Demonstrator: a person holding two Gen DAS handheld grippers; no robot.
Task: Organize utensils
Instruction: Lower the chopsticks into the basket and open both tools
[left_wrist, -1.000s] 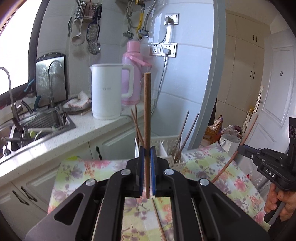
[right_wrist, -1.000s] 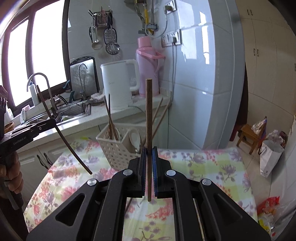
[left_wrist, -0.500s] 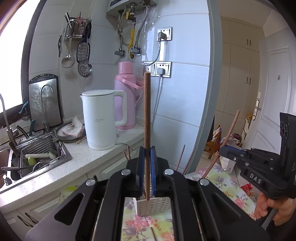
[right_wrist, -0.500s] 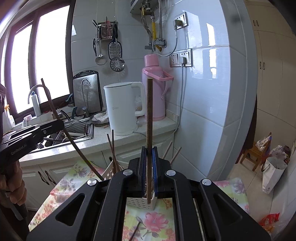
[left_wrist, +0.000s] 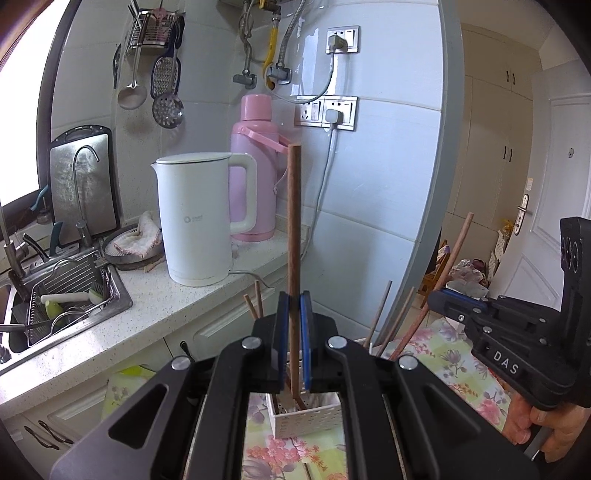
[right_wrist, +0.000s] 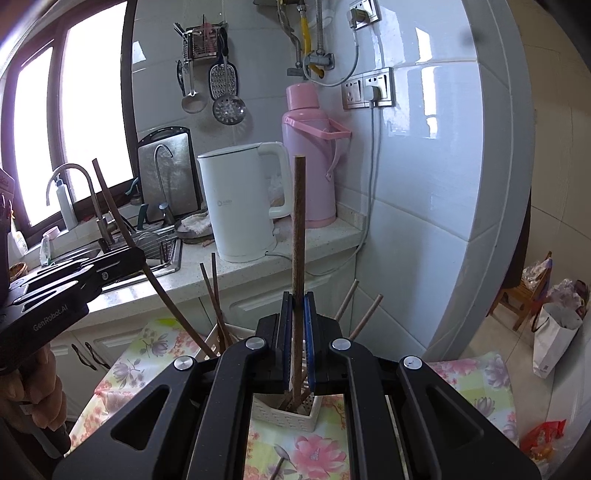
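Observation:
My left gripper (left_wrist: 294, 306) is shut on a brown wooden chopstick (left_wrist: 294, 229) that stands upright between its blue pads. My right gripper (right_wrist: 296, 306) is likewise shut on an upright chopstick (right_wrist: 298, 229). Both hover just above a white perforated utensil basket (left_wrist: 306, 417) (right_wrist: 284, 410) on the floral tablecloth, each chopstick's lower tip at the basket's mouth. Several chopsticks lean inside the basket. The right gripper (left_wrist: 437, 301) shows at the right of the left wrist view with its chopstick (left_wrist: 448, 266). The left gripper (right_wrist: 136, 258) shows at the left of the right wrist view with its chopstick (right_wrist: 122, 229).
A spoon (right_wrist: 280, 456) and a loose chopstick (left_wrist: 307, 470) lie on the cloth before the basket. Behind runs a counter (left_wrist: 166, 306) with a white kettle (left_wrist: 195, 221), pink thermos (left_wrist: 255, 173) and sink (left_wrist: 62, 302). A tiled pillar (right_wrist: 443, 184) stands to the right.
Both grippers have moved forward toward the basket, each keeping its chopstick. The basket now lies right under the fingertips, and the counter and wall look closer.

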